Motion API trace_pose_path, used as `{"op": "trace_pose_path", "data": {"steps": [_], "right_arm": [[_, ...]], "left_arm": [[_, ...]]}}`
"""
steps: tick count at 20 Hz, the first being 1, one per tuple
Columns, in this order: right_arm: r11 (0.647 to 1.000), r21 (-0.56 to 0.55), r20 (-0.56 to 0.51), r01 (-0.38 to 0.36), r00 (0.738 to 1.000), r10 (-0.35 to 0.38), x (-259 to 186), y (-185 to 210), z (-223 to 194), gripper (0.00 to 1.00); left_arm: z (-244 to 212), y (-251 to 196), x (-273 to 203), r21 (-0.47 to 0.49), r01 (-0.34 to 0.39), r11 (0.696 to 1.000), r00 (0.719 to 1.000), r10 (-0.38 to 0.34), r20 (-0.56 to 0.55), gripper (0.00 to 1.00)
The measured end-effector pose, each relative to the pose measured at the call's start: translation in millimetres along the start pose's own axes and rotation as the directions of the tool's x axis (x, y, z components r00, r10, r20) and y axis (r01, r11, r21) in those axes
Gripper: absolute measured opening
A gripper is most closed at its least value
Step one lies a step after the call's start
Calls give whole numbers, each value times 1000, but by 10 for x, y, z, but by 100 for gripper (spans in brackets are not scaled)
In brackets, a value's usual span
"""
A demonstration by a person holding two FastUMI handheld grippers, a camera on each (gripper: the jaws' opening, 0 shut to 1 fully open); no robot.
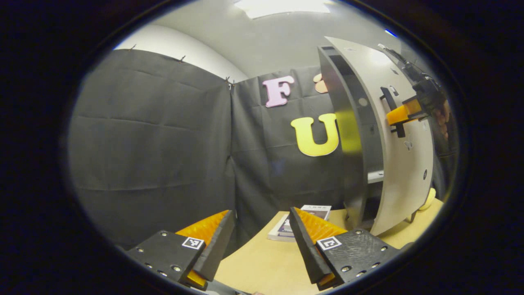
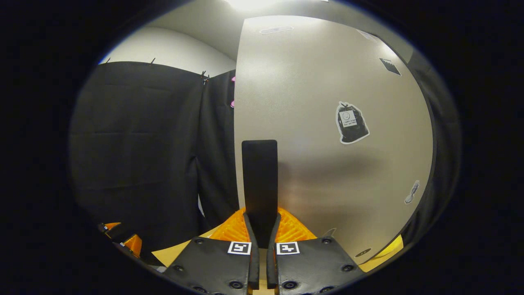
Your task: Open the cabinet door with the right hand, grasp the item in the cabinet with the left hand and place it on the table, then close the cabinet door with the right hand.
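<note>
While clamped on the black door handle (image 2: 259,180), right gripper (image 2: 262,223) pinches it from both sides, cabinet door (image 2: 327,172) slightly ajar. Left gripper (image 1: 258,229) spread wide, holding nothing, hovering above the table (image 1: 262,262) near a book (image 1: 305,217). Can't tell where the item inside the cabinet (image 1: 348,135) sits.

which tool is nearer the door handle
Right. The right tool is clamped on the door handle. The left tool hangs open over the table, off to the cabinet's side.
</note>
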State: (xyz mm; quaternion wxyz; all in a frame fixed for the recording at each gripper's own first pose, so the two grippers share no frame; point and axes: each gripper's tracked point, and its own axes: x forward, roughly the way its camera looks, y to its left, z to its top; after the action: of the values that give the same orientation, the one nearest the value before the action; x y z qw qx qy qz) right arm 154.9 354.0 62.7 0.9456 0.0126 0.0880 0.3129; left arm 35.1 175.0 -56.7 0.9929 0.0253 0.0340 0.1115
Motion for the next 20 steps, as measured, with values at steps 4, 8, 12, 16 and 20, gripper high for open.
{"op": "trace_pose_path", "data": {"steps": [4,8,12,16,20], "right_arm": [[999,-6,-4,-51,999,51,-157,16,9,5],[996,-4,-8,-92,996,92,-336,19,6,5],[990,3,-14,-141,990,141,-574,-27,19,8],[984,22,-14,-179,984,179,-868,-152,19,5],[980,28,4,-198,980,198,-1112,-325,22,8]], "left_arm": [[134,-251,-74,10,26,1000,999,-26,23,82],[236,-464,-151,9,46,999,998,-46,33,82],[365,-634,-241,14,60,998,997,-60,48,84],[458,-943,-303,13,86,996,994,-87,63,82],[540,-1296,-391,20,128,992,989,-130,73,82]]}}
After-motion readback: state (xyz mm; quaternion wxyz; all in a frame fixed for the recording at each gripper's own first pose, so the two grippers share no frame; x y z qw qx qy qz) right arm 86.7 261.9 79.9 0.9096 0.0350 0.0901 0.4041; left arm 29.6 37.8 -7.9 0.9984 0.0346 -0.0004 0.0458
